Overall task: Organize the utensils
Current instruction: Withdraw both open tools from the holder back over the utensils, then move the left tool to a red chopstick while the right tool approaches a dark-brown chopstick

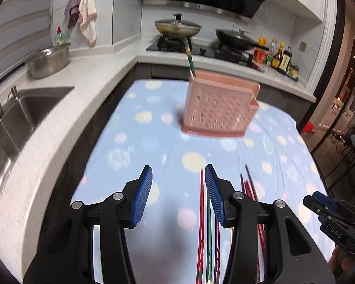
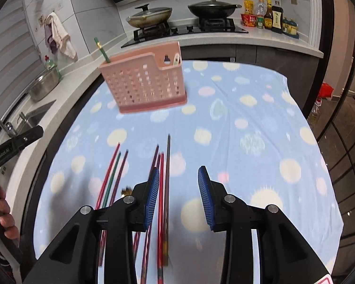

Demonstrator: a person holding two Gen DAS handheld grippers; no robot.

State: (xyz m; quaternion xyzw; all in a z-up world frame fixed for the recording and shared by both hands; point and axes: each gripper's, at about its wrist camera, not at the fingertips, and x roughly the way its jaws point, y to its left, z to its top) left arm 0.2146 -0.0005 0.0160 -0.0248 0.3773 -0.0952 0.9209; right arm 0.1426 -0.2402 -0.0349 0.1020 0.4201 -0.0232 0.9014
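Note:
A pink perforated utensil basket (image 1: 217,108) (image 2: 144,85) stands on the blue dotted tablecloth (image 1: 135,146) with one green chopstick (image 1: 189,54) (image 2: 101,49) leaning out of its left end. Several red, green and dark chopsticks (image 1: 202,213) (image 2: 111,175) lie loose on the cloth near me, with a second bunch (image 2: 164,177) beside them. My left gripper (image 1: 178,166) hovers open, and the chopsticks lie below its right finger. My right gripper (image 2: 179,168) is open too, above the second bunch by its left finger. Nothing sits between either pair of pads.
A white counter wraps the table's left and far sides, with a sink (image 1: 23,113), a steel bowl (image 1: 49,59), a stove with two lidded pans (image 1: 177,27) and sauce bottles (image 1: 279,56). A person's hand (image 2: 7,215) shows at the left edge.

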